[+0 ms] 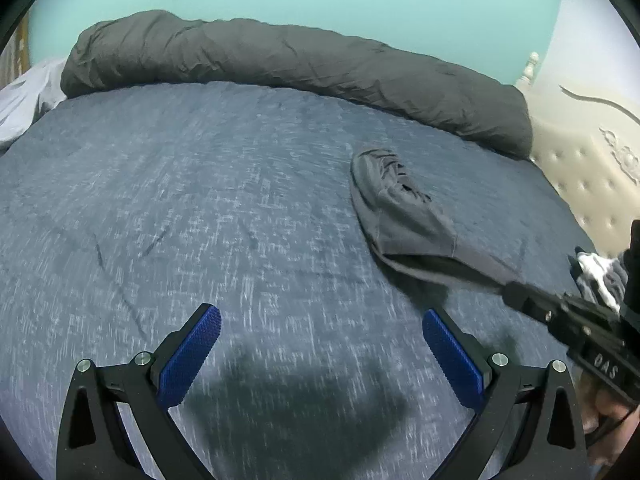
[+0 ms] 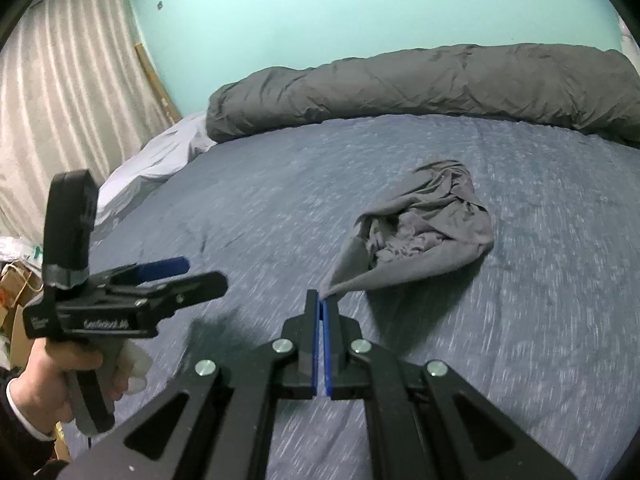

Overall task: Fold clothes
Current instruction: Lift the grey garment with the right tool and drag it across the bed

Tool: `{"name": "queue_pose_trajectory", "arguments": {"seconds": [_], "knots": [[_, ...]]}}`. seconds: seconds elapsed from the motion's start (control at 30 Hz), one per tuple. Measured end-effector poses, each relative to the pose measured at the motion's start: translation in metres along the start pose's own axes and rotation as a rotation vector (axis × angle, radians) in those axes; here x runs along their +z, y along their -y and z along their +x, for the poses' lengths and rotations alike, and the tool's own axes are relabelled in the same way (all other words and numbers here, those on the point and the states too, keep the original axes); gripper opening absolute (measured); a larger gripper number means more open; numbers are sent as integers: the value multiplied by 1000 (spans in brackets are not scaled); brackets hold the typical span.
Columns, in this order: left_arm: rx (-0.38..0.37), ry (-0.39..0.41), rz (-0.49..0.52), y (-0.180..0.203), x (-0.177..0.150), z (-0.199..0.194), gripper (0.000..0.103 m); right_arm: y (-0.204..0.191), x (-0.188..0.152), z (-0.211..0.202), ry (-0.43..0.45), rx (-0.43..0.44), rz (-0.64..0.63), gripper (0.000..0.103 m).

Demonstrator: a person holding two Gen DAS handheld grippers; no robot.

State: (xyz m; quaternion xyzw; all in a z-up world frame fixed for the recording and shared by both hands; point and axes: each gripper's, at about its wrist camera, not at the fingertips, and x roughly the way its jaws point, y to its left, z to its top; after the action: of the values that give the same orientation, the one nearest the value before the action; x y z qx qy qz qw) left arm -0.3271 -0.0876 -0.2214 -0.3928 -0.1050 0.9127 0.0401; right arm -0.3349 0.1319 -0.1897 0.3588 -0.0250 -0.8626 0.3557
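Right gripper (image 2: 322,300) has its fingers pressed together on a corner of the grey garment (image 2: 424,236) — the rest lies crumpled on the blue bed (image 2: 540,320), near the rolled duvet (image 2: 440,84). Left gripper (image 1: 321,330) hangs above the bed beside it, fingers spread wide, holding nothing.

Premises: domestic bedroom. Evidence: bed (image 1: 200,200) with blue sheet ahead of the tongs, rolled grey duvet (image 1: 296,68) beyond against a turquoise wall (image 2: 360,8), curtain (image 2: 60,92) far left, tufted headboard (image 1: 588,184) right.
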Motion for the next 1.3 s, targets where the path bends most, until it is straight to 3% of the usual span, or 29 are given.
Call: {"name": "queue_pose_trajectory", "arguments": {"seconds": [0.77,1.1,1.3], "knots": [[-16,13,36,34,-95,-112,103,-91,-120,-122,-79,28,22,1],[-32,0,49,43,-127,-134,103,-105,-156,-155,-80,26,54,1],[-51,-5,47,48,-142,-132,103,-100,-175,-155,-94,25,82,1]]}}
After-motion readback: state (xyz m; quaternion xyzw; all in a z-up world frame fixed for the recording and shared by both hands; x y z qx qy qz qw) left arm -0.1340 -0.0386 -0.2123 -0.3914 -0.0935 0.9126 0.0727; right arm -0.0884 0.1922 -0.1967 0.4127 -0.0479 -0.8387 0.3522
